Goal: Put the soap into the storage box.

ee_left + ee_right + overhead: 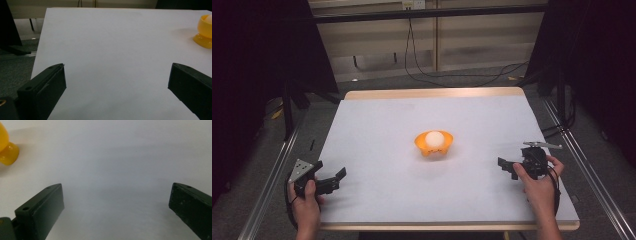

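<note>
**One ball in one orange cup, two spread grippers well off to the sides**

A single pale ball (434,138) sits inside one orange cup (433,145), at about the middle of the white table (412,200). The cup has a wide, wavy rim and a narrower foot, and it stands upright on the sheet. The ball fills most of the bowl and rises a little above the rim. In the left gripper view the cup (205,31) appears at the far right edge, with a pale sliver of the ball just showing at its top. In the right gripper view the cup (7,151) is cut by the left edge, so only its foot and part of its bowl can be seen.

Nothing else lies on the table: one cup, one ball.

Two grippers are in play, one in each hand, both well apart from the cup. The left gripper (336,179) sits near the table's front left corner, held by the left hand (306,202), with its grey three-cornered plate on top. Its two black jaws are spread wide with bare table between them. The right gripper (507,167) is near the right edge, held by the right hand (539,187). Its two jaws are likewise spread wide and grip nothing.

Both grippers point inward, towards the middle of the table.
</note>
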Demonstrator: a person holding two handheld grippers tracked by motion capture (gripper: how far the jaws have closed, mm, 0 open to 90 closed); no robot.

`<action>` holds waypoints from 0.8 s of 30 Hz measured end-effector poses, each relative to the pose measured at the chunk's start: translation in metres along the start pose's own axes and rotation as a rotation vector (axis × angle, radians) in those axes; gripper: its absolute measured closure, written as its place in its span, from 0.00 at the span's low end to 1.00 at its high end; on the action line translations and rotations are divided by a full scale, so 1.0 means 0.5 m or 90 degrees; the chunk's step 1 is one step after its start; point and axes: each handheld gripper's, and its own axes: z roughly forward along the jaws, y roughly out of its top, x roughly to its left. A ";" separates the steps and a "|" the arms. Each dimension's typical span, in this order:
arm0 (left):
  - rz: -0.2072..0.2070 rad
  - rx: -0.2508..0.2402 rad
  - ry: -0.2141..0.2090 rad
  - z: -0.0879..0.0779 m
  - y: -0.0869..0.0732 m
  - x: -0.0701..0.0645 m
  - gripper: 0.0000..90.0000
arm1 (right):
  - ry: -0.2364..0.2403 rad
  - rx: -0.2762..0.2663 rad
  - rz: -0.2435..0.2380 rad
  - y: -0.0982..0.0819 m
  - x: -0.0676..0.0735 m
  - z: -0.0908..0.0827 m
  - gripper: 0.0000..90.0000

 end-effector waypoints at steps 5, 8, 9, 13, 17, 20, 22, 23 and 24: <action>0.000 0.000 0.000 0.000 0.000 0.000 0.01 | -0.009 -0.006 0.007 -0.012 -0.025 -0.013 0.00; 0.000 0.000 -0.003 0.000 0.000 0.001 0.01 | -0.008 -0.008 0.009 -0.017 -0.039 -0.021 0.00; 0.000 0.000 -0.003 0.000 0.000 0.001 0.01 | -0.008 -0.011 0.009 -0.019 -0.043 -0.024 0.00; 0.000 0.000 -0.001 0.000 0.000 0.000 0.01 | -0.014 -0.018 0.010 -0.026 -0.062 -0.037 0.00; -0.001 -0.002 -0.002 -0.001 0.000 0.001 0.01 | -0.020 -0.021 0.014 -0.035 -0.079 -0.047 0.00; -0.005 -0.005 -0.002 0.000 0.000 0.000 0.01 | -0.023 -0.023 0.016 -0.043 -0.095 -0.056 0.00; -0.004 -0.005 -0.001 0.000 0.000 0.000 0.01 | -0.023 -0.024 0.018 -0.044 -0.099 -0.058 0.00; -0.004 -0.004 -0.001 0.000 0.000 0.000 0.01 | -0.022 -0.025 0.016 -0.045 -0.103 -0.061 0.00; -0.004 -0.004 -0.001 0.000 0.000 0.000 0.01 | -0.022 -0.025 0.016 -0.045 -0.103 -0.061 0.00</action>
